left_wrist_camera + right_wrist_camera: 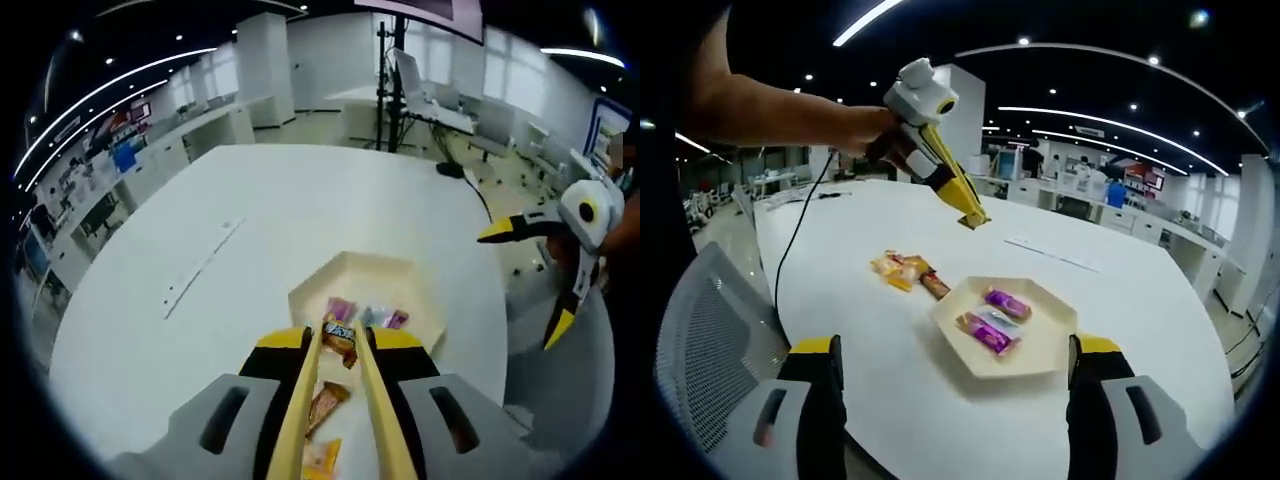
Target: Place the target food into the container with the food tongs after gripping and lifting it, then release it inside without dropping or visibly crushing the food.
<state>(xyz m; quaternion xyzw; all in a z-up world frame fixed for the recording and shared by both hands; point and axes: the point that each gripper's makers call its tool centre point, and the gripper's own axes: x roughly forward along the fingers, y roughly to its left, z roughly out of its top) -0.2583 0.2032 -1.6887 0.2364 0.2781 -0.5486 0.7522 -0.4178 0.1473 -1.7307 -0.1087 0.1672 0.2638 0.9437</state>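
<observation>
The white surface (1200,310) carries everything, and the tray (1045,350) on it serves as the landmark. The tray is a pale shallow hexagon, and three wrapped snacks (995,318), purple and silver, already lie inside it, so part of the job looks done. Beside the tray, on the side toward the person's arm, a few orange and brown snack packs (908,272) lie in a loose row on the surface, waiting their turn. The left gripper (971,219) is held well above those packs, its yellow tongs (338,400) run out between its fingers, and a wrapped snack (340,341) is pinched at the tips, carried high toward the tray, probably to clear its rim. The right gripper (955,385) waits on the near side of the tray, fingers wide apart and empty, out of the way.
</observation>
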